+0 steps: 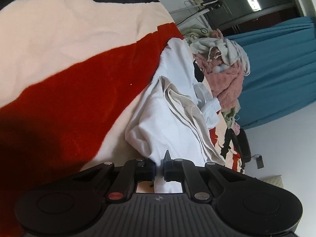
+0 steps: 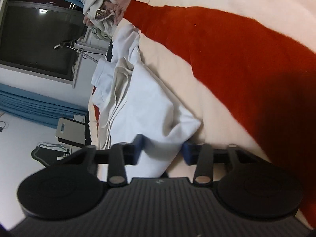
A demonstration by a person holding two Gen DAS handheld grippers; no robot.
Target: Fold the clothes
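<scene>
White garment (image 1: 158, 122) lies crumpled on a blanket (image 1: 69, 39) with cream, red and black bands; the garment is the reference for all positions below. It carries a beige panel with grey stripes (image 1: 183, 106) along one side. Left gripper (image 1: 159, 167): jaws nearly together, blue pads pinching a thin fold at the near edge of the garment; cloth passes between the fingers (image 1: 151, 168) and shows again behind them, so the grip is made. Right gripper (image 2: 162, 152): jaws part-way apart, a bunched corner of the same garment (image 2: 150, 106) sits between the two blue pads; the cloth fills most of the gap and looks to touch the pad (image 2: 138, 148) on one side, but this view is motion-blurred and I cannot tell whether both pads press on it. Beyond the far end of the garment, a heap of other laundry (image 1: 227, 69), pink and off-white pieces, rests on the same blanket. Past that heap hangs a blue curtain (image 1: 280, 69). In the right wrist view a dark window (image 2: 39, 33) sits beyond the far end of the garment.
</scene>
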